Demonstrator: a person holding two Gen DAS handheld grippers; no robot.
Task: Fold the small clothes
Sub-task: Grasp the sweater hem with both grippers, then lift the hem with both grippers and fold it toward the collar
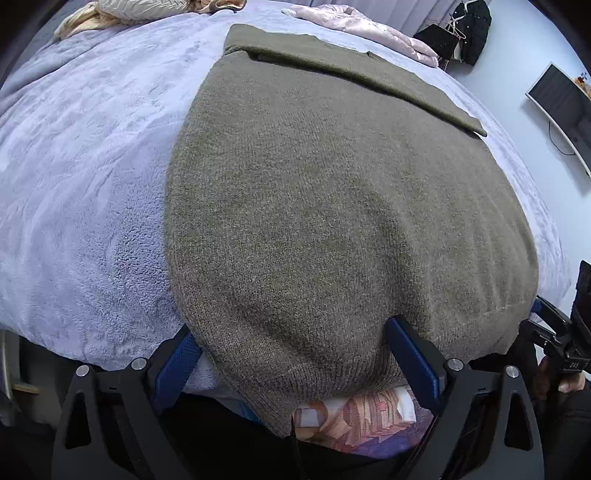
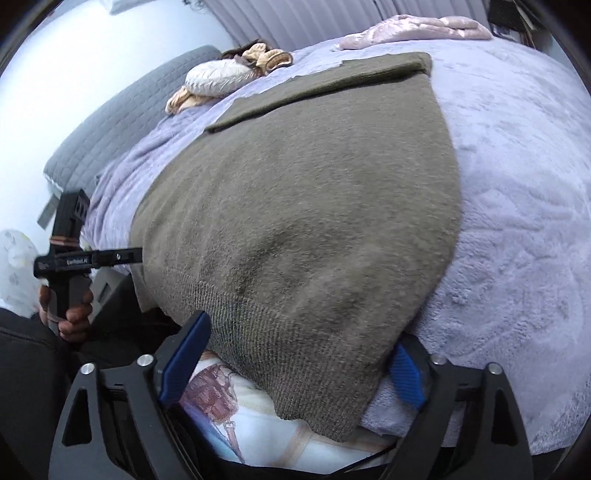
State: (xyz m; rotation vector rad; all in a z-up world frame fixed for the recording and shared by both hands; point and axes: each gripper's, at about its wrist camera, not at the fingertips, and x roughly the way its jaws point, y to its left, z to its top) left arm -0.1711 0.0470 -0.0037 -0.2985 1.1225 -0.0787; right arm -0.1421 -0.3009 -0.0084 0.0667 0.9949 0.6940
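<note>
An olive knit sweater (image 1: 332,206) (image 2: 303,206) lies flat on a lavender fleece blanket (image 1: 74,166) (image 2: 517,184), one sleeve (image 1: 351,74) (image 2: 321,85) folded across its far end. Its ribbed hem hangs over the near bed edge. My left gripper (image 1: 295,363) stands wide open astride one hem corner, and its blue pads do not squeeze the knit. At the other hem corner my right gripper (image 2: 297,363) is open too, the cloth lying loose between its fingers. Each gripper shows in the other's view: the right (image 1: 554,339), the left (image 2: 74,258) held by a hand (image 2: 70,314).
A pink satin garment (image 1: 369,26) (image 2: 413,29) and a cream pile (image 1: 147,11) (image 2: 221,77) lie at the far end of the bed. A printed sheet (image 1: 362,417) (image 2: 240,413) shows below the blanket. A grey headboard (image 2: 129,118), monitor (image 1: 561,107) and hanging dark coat (image 1: 472,29) flank the bed.
</note>
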